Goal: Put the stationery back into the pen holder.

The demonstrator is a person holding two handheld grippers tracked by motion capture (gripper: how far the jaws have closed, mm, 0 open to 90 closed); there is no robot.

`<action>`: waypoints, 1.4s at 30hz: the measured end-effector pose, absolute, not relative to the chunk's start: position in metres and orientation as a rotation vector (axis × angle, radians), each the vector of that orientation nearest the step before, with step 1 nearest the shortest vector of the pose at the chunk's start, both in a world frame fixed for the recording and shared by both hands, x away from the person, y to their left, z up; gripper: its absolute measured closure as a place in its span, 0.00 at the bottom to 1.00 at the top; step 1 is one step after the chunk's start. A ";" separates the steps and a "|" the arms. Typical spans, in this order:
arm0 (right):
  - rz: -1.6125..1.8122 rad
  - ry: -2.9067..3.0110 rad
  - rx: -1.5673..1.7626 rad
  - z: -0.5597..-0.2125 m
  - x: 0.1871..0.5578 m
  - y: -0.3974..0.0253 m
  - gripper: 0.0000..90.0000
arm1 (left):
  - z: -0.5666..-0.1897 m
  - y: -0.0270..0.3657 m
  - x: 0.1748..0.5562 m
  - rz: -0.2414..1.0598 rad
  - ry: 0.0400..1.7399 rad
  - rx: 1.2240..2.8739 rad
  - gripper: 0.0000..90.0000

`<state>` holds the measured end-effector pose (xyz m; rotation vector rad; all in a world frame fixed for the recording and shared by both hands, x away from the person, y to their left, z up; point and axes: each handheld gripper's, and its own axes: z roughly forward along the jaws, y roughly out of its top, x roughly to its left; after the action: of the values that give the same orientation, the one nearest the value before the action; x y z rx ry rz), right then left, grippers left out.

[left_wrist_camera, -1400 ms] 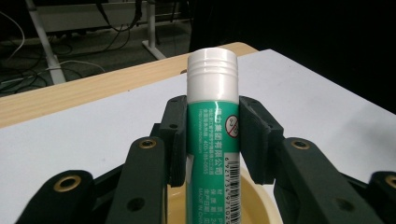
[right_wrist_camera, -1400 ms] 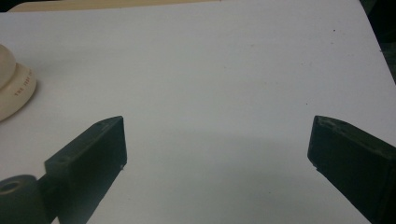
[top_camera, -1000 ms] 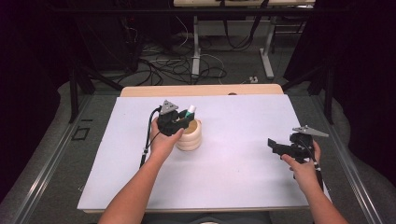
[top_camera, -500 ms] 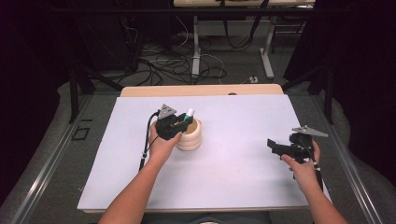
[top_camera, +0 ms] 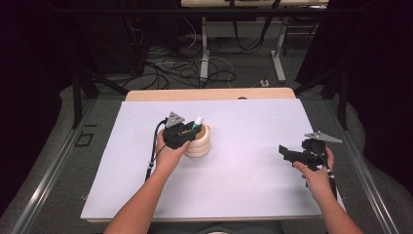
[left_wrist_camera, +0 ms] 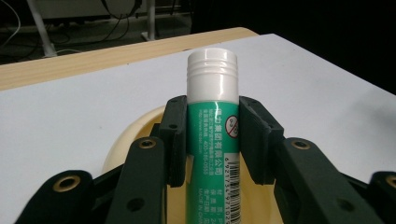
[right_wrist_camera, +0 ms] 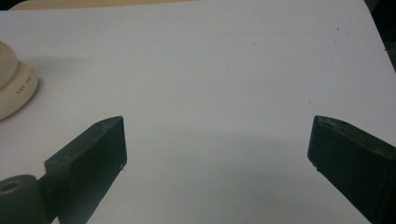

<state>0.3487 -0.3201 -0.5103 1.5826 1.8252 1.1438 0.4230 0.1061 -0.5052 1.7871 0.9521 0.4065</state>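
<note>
over the cream holder (top_camera: 199, 141), left gripper (left_wrist_camera: 208, 135) clamps the glue stick (left_wrist_camera: 212, 140); right gripper (right_wrist_camera: 217, 154) gapes wide.

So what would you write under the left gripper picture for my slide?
Left gripper shut on a green glue stick with a white cap, above a cream holder.

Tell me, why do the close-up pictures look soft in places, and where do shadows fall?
Left gripper view: the glue stick is sharp, with glare on its white cap; the background blurs. Right gripper view: the near jaws look soft, and a dim shadow lies on the white table between them. High view: dark surroundings.
</note>
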 end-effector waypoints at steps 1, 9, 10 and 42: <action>1.147 1.823 1.590 -0.510 0.348 -0.320 0.05 | -0.506 0.106 0.423 0.406 0.954 1.787 0.72; 1.148 1.820 1.593 -0.510 0.348 -0.320 0.05 | -0.507 0.107 0.421 0.411 0.961 1.794 0.72; 1.148 1.819 1.592 -0.510 0.348 -0.320 0.05 | -0.507 0.107 0.421 0.413 0.960 1.795 0.72; 1.148 1.814 1.589 -0.509 0.348 -0.320 0.05 | -0.469 0.124 0.405 0.506 0.970 1.781 0.31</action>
<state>0.3483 -0.3198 -0.5089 1.5887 1.8137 1.1484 0.4047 0.1244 -0.4695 1.7812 0.9702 0.5065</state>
